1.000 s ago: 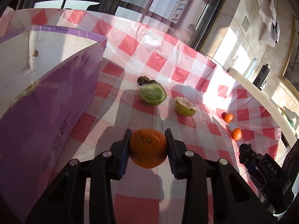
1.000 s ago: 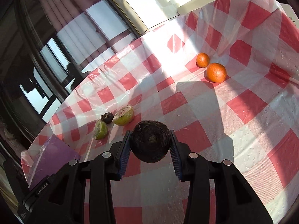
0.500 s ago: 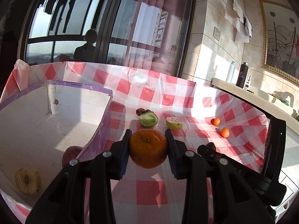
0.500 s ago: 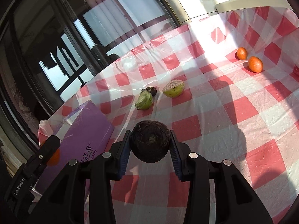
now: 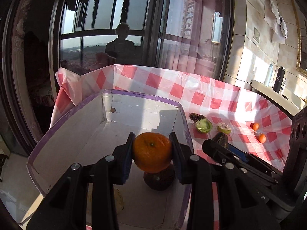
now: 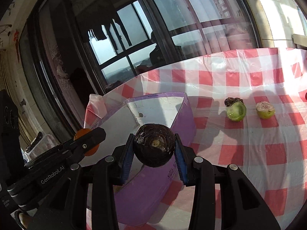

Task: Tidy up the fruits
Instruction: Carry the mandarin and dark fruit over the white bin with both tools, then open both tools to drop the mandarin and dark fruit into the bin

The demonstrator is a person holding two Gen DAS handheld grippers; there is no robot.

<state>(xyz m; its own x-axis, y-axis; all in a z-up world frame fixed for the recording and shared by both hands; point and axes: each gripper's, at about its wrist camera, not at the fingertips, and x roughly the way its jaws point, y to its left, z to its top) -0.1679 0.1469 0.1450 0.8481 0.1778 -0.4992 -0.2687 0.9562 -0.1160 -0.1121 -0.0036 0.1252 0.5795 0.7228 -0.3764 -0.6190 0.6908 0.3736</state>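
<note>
Overhead, the left hand-held gripper [image 5: 152,153] hangs above the open purple-edged cardboard box [image 5: 107,134], its fingers closed tight on an orange [image 5: 152,152]. Directly beneath, a dark reddish fruit [image 5: 159,180] lies on the box's white floor, and a pale yellowish fruit [image 5: 118,201] shows near the front wall. The right hand-held gripper [image 6: 154,149] is clamped on a dark, wrinkled round fruit [image 6: 154,147], held just outside the box's right wall [image 6: 153,187]. On the red-checked worktop [image 6: 249,153], a green cut fruit [image 6: 236,112] touches a dark scrap [image 6: 229,101]; another cut half [image 6: 265,110] lies near. Two small oranges [image 5: 259,132] sit well apart, farther right.
</note>
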